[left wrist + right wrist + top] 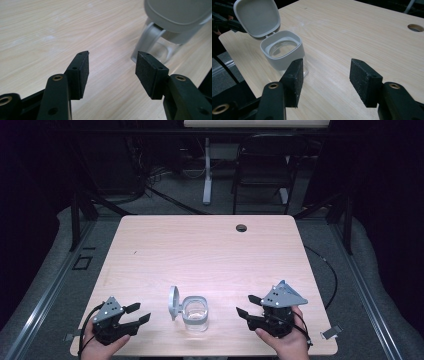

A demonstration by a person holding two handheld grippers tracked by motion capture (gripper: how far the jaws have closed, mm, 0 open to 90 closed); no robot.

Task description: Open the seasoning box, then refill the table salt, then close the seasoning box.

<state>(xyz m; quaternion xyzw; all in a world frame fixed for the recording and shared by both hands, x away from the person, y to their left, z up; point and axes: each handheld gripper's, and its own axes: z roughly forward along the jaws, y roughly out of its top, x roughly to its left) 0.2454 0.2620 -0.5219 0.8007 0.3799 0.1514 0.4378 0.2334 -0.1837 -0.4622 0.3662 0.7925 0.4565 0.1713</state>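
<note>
A small clear jar [195, 315] with a grey rim stands near the table's front edge, its hinged grey lid [173, 302] flipped up on its left side. My left gripper [136, 313] lies to the jar's left, open, with nothing between its pads [82, 72]. In the left gripper view the lid [180, 12] and the jar [160, 47] sit ahead at the upper right. My right gripper [247, 306] is to the jar's right, open and empty. From the right gripper view the jar [283, 50] with its raised lid [257, 16] stands ahead on the left, beyond my left pad [294, 80].
The light wooden table [210, 255] has a round cable hole [241, 228] near its far edge. Beyond the table stand a dark folding chair [262, 165] and a white desk leg [207, 170]. Rails run along the floor on both sides.
</note>
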